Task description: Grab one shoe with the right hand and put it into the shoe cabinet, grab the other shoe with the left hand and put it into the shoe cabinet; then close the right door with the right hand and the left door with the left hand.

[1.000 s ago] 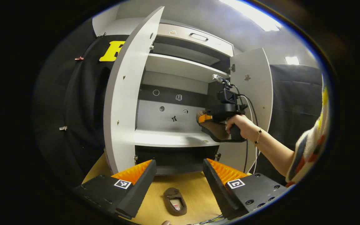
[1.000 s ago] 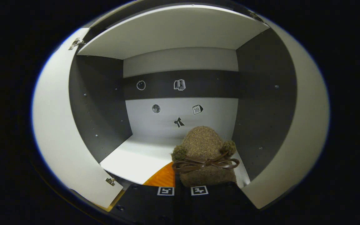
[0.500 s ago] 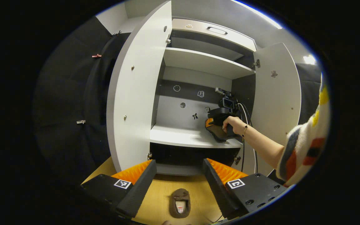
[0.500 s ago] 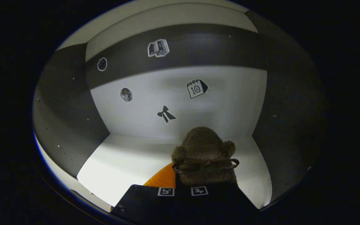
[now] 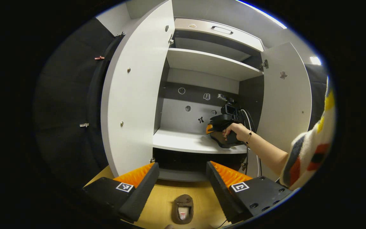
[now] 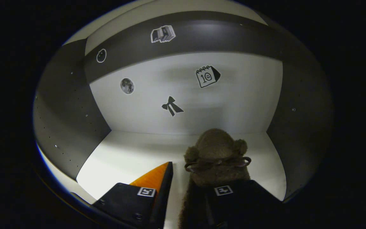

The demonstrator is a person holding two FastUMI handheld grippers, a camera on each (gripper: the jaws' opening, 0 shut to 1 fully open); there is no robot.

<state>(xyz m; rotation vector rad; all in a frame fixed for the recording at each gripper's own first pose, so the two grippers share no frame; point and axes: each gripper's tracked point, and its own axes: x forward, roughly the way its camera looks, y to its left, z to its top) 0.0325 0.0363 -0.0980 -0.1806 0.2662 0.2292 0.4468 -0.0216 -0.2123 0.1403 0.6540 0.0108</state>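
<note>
Brown fuzzy shoe (image 6: 214,152) on the white shelf (image 6: 132,159); dark grey side walls (image 6: 65,117).

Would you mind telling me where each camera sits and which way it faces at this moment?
Left gripper view: rides on the left tool, held low over the wooden floor, facing the open cabinet; its own open fingers frame a shoe; a hand holds the right tool.
Right gripper view: rides on the right tool, inside the cabinet, facing the back wall; its fingers stand apart beside the furry shoe.
Shared: the shelf and bow sticker.
</note>
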